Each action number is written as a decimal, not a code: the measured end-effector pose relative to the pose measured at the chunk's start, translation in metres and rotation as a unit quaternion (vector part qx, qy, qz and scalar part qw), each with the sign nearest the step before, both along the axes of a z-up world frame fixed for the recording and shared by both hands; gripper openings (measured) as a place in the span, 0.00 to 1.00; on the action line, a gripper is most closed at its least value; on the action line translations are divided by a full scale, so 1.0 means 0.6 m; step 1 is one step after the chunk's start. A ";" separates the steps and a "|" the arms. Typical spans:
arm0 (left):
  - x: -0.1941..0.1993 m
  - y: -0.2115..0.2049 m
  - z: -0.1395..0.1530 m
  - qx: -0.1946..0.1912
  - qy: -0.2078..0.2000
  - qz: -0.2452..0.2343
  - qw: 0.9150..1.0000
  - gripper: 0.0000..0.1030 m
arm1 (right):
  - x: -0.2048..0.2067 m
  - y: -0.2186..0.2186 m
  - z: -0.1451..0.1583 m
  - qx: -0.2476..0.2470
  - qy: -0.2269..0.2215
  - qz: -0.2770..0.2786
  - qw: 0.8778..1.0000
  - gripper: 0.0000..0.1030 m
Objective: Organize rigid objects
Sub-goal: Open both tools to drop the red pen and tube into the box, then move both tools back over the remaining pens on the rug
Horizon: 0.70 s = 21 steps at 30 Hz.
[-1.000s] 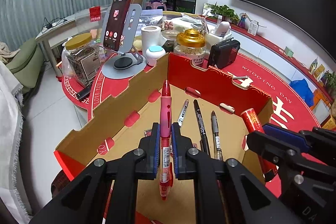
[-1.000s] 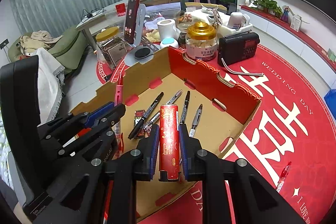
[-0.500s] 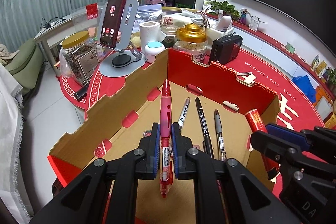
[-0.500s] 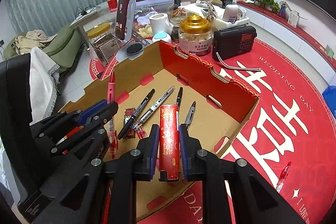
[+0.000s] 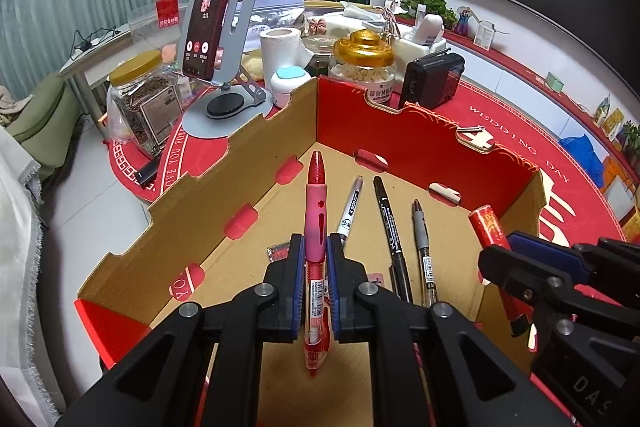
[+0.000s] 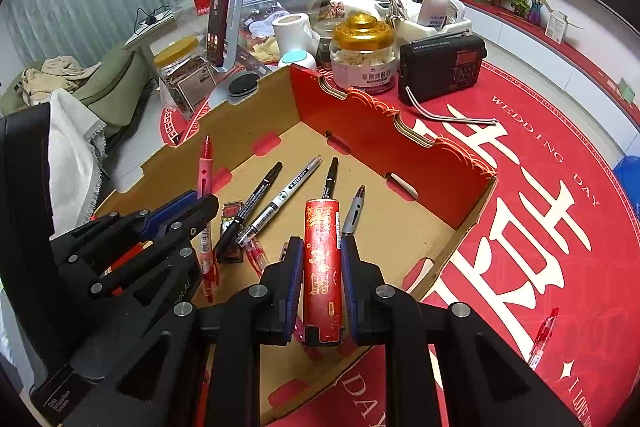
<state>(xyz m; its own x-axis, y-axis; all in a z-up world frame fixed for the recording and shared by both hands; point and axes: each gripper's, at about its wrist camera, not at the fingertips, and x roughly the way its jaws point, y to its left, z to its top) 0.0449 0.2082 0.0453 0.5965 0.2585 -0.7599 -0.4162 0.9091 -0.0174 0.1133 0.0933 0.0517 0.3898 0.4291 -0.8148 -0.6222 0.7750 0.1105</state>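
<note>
An open cardboard box (image 5: 400, 139) with red outer walls lies on the red tablecloth. My left gripper (image 5: 315, 247) is shut on a red pen (image 5: 316, 195), which points forward over the box floor. My right gripper (image 6: 322, 247) is shut on a red patterned tube (image 6: 321, 219), held above the near part of the box (image 6: 360, 123). Each gripper also shows in the other's view: the right gripper (image 5: 512, 255) at the box's right edge, the left gripper (image 6: 192, 211) at its left. Several pens and markers lie on the floor, among them a black marker (image 6: 256, 199) and a silver marker (image 6: 288, 195).
Behind the box stand a phone on a grey stand (image 5: 208, 23), a gold-lidded jar (image 5: 362, 67), a black radio (image 5: 432, 79), a yellow-lidded jar (image 5: 140, 103) and a paper roll (image 5: 278, 51). A loose red pen (image 6: 544, 335) lies on the tablecloth to the right.
The right gripper with the red tube has sunk slightly toward the box. The left gripper and its pen have hardly moved.
</note>
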 end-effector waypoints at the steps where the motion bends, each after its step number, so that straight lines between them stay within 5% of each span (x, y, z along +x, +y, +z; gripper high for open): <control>1: 0.002 0.000 0.000 0.002 0.001 -0.001 1.000 0.11 | 0.001 0.000 -0.002 -0.001 0.001 -0.001 1.000 0.19; 11: 0.040 0.002 -0.038 -0.010 0.072 -0.027 0.997 0.12 | 0.019 0.003 -0.032 -0.021 0.015 -0.013 1.000 0.20; 12: 0.042 0.001 -0.041 -0.009 0.076 -0.027 0.997 0.21 | 0.021 0.001 -0.033 -0.022 0.015 -0.017 1.000 0.20; 13: 0.043 0.000 -0.042 -0.013 0.080 -0.032 0.996 0.43 | 0.022 -0.001 -0.035 -0.022 0.018 -0.018 0.999 0.20; 16: 0.041 -0.003 -0.035 0.006 0.082 -0.023 0.996 0.81 | 0.022 -0.014 -0.029 -0.026 0.010 -0.028 0.999 0.37; 19: 0.031 0.008 -0.026 -0.017 0.065 -0.012 0.998 0.99 | 0.016 -0.037 -0.006 0.009 0.001 -0.029 1.000 0.61; 21: 0.022 0.012 -0.021 -0.027 0.049 -0.005 0.998 1.00 | 0.009 -0.051 0.012 0.019 -0.008 -0.041 0.999 0.85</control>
